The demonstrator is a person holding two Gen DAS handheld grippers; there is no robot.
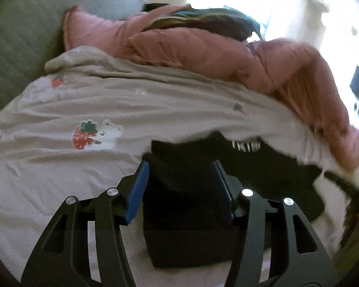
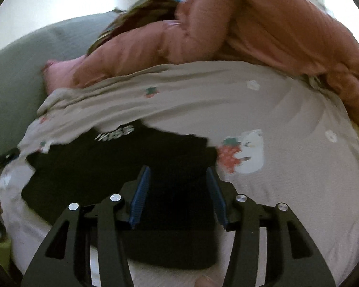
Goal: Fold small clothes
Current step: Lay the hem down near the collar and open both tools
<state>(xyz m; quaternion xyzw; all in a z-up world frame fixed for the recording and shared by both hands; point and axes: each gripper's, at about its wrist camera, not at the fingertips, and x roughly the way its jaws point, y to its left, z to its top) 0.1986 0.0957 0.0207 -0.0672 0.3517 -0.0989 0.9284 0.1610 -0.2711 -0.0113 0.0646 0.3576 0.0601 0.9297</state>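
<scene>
Black garment (image 1: 179, 186) lies on the bed, spread over the pale strawberry-print sheet (image 1: 83, 100). White lettering (image 1: 246, 146) shows on it at about 1 o'clock in the left wrist view, and at 10 o'clock (image 2: 116, 132) in the right wrist view. The garment (image 2: 107, 167) looks partly folded, with a straight lower edge nearest both cameras; exact shape is hard to read, since the fabric is very dark and the frames are blurred.

Left gripper (image 1: 182, 167): jaws wide apart, blue pads either side of the garment's near section, cloth filling the gap between them. Can't tell if the tips touch the fabric. Nothing is clamped.

Right gripper (image 2: 178, 172): same stance, jaws apart, blue pads straddling the dark cloth, nothing pinched.

Sheet print: a strawberry-and-bear motif (image 1: 93, 135) at 9 o'clock of the left gripper; the same kind of motif (image 2: 241, 153) at 2 o'clock of the right gripper. The sheet is wrinkled along its far edge.

Beyond the sheet, at 12 o'clock in both views, a pink quilted duvet (image 1: 203, 47) is bunched up across the bed. A dark multicoloured item (image 1: 203, 20) sits on top of it; blurred, can't identify. Grey-green headboard or cushion (image 1: 19, 35) is at 10 o'clock. Bright window (image 1: 287, 4) at 1 o'clock, blown out.
</scene>
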